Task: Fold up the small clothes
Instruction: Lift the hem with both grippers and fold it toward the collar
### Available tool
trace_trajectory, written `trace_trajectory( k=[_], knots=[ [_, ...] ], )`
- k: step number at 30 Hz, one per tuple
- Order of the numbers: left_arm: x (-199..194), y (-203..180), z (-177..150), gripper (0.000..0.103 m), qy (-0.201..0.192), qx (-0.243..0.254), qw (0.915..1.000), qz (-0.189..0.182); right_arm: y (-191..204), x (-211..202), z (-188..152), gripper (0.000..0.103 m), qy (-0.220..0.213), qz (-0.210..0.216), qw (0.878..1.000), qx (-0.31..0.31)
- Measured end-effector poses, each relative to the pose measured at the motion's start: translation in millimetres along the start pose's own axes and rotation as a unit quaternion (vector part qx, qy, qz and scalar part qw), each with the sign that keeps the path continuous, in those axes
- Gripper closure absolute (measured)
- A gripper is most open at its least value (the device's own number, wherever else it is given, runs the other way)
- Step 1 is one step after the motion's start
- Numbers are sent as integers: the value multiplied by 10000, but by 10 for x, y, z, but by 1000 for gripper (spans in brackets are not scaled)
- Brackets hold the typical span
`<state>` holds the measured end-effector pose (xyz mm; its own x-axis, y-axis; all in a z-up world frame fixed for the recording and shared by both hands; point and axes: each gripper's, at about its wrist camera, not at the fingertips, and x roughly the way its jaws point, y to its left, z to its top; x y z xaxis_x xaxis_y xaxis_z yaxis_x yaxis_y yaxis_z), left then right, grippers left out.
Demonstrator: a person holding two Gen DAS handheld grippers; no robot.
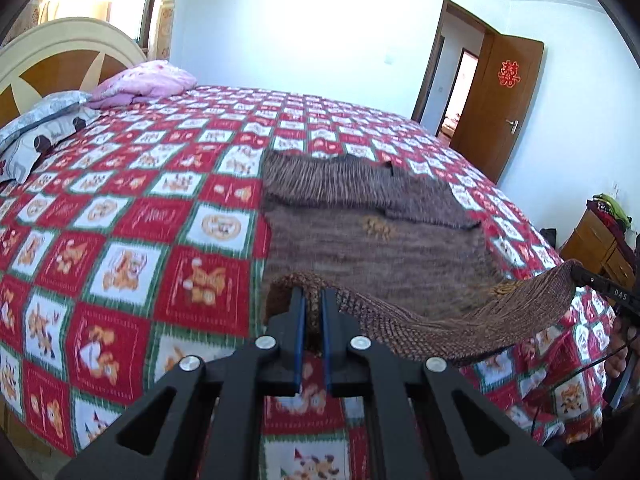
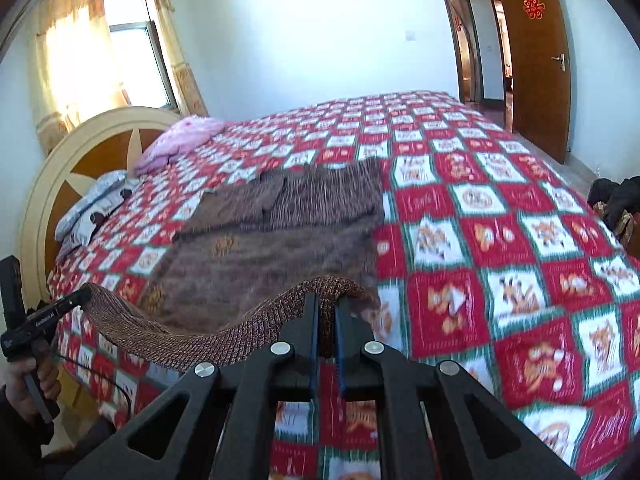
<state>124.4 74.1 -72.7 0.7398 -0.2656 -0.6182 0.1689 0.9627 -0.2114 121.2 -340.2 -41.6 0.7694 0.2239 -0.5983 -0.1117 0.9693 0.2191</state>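
Note:
A brown knitted sweater (image 1: 372, 240) lies spread on the bed, its sleeves folded across the far part. My left gripper (image 1: 311, 300) is shut on the near hem at its left corner. My right gripper (image 2: 326, 304) is shut on the same hem at its right corner; the sweater also shows in the right wrist view (image 2: 272, 252). Both hold the ribbed hem lifted above the bed, sagging between them. The right gripper also shows at the right edge of the left wrist view (image 1: 576, 272), and the left gripper at the left edge of the right wrist view (image 2: 84, 298).
The bed has a red, white and green checked cover (image 1: 132, 248). Pink and grey pillows (image 1: 140, 84) lie by the wooden headboard (image 1: 52, 64). A wooden door (image 1: 500, 104) stands open on the far right. A wooden cabinet (image 1: 596, 240) stands beside the bed.

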Motion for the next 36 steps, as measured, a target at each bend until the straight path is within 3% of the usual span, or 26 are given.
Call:
trace_trajectory(
  k=[11,22,30,36],
  knots=[
    [279,8,556,95,-418,-87,9991,78,49,253,661,97,-432,-29,9990,-126],
    [774,20,1096,95,-491,-107,9986,163,-22,810,1276,97,-470,-106,9988,-71],
    [1228,73,1538,95,-463,-135,9985,255,-144,1421,1616,97,-182,-189,9996,130],
    [1694,126,1643,96,-198,-155,9989,392,-320,2014,1747,97,252,-269,9987,344]
  ],
)
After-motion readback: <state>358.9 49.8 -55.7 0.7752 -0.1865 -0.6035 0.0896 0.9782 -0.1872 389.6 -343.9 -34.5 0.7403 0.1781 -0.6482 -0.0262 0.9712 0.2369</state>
